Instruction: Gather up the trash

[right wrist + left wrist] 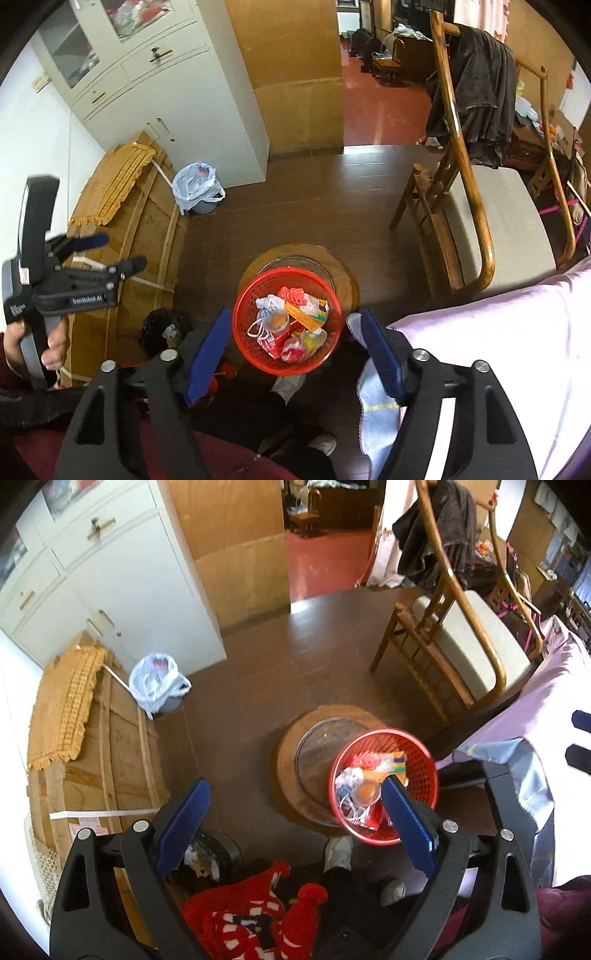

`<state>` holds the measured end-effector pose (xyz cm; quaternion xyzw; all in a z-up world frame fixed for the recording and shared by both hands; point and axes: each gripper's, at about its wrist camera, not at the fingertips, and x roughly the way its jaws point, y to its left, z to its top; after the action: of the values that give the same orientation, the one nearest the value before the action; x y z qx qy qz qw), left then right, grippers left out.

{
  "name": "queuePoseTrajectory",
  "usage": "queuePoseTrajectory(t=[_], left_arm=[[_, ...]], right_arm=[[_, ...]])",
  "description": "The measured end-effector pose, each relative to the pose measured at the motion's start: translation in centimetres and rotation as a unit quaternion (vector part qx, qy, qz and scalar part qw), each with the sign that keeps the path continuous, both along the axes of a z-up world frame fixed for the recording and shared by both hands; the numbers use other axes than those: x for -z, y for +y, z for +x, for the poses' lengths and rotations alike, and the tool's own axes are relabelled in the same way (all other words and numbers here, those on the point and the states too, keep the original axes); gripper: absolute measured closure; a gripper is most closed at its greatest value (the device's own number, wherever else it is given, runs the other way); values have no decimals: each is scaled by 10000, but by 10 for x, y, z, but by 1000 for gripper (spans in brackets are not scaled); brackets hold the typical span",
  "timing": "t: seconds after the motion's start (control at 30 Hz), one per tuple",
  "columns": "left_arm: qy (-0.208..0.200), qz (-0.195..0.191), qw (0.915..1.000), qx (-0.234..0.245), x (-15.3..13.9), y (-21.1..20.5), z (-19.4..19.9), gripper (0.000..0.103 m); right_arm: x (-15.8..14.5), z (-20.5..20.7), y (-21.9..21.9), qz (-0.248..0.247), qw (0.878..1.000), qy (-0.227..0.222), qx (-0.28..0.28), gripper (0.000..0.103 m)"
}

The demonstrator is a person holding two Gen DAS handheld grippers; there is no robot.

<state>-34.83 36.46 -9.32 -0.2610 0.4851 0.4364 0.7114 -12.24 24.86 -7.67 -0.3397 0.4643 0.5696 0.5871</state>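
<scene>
Below, red plastic mesh basket (288, 325) heaped with wrappers, parked on round wooden stool (343, 273) for easy dropping. Right gripper (291, 354) spread, empty above it; left gripper (295, 823) likewise released.

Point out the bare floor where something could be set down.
Free: the dark wood floor between the white cabinet, the wooden chair and the round wooden stool. Crowded: the red mesh basket of trash and the black bag beside the crate.
</scene>
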Motion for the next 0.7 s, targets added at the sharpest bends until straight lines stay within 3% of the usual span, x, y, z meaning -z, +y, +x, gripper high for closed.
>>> queuePoseTrajectory(t=[0.23,0.5,0.7], left_arm=[[156,353,9992,-65,-27,-44,22,7],[63,782,9967,-207,-55,-98,33,7],[89,831,9959,-339,-58,-133,37,7]], right_arm=[[-19,14,-32,117,9998,41,-178,25],[-59,23,-68,744,9969,76,-240,21],[-69,20,-101,812,9963,-4,-290,15]])
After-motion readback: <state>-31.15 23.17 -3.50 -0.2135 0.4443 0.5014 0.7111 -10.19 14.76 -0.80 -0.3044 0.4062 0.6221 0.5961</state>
